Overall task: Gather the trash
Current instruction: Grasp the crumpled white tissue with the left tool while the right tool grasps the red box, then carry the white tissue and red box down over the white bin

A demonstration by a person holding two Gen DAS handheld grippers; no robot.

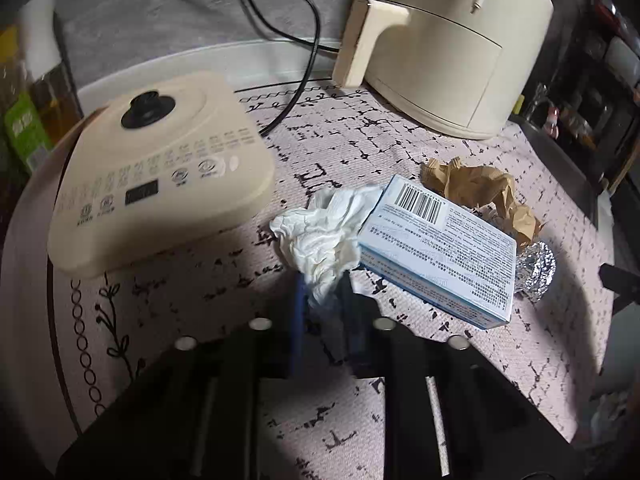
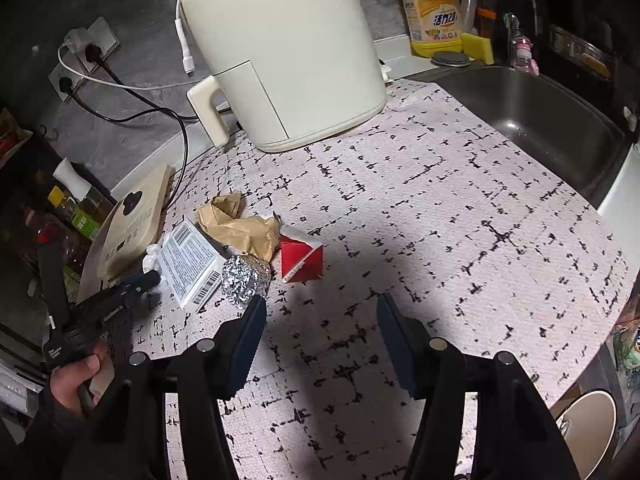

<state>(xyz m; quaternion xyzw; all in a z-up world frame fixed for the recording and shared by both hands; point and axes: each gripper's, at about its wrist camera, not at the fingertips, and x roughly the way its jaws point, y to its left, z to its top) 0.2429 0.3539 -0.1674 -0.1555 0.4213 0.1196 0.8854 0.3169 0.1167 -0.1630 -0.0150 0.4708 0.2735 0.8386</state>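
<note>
My left gripper (image 1: 322, 296) is shut on a crumpled white tissue (image 1: 322, 236) lying on the patterned mat; it also shows in the right wrist view (image 2: 138, 282), with the tissue (image 2: 151, 260) beside it. A blue-white box (image 1: 440, 248) leans over the tissue, also seen in the right wrist view (image 2: 190, 266). Crumpled brown paper (image 1: 480, 190) (image 2: 240, 226) lies behind the box. A foil ball (image 1: 536, 266) (image 2: 244, 278) sits beside it. A red carton (image 2: 300, 258) stands to the foil's right. My right gripper (image 2: 320, 308) is open and empty, just in front of the foil ball and carton.
A cream air fryer (image 2: 280, 52) stands at the back. A cream appliance base (image 1: 160, 176) lies left, with a black cable (image 1: 300, 68) behind it. A dark sink (image 2: 532, 120) is at the right. Bottles (image 1: 28, 120) stand at far left. A yellow detergent jug (image 2: 434, 12) stands behind the sink.
</note>
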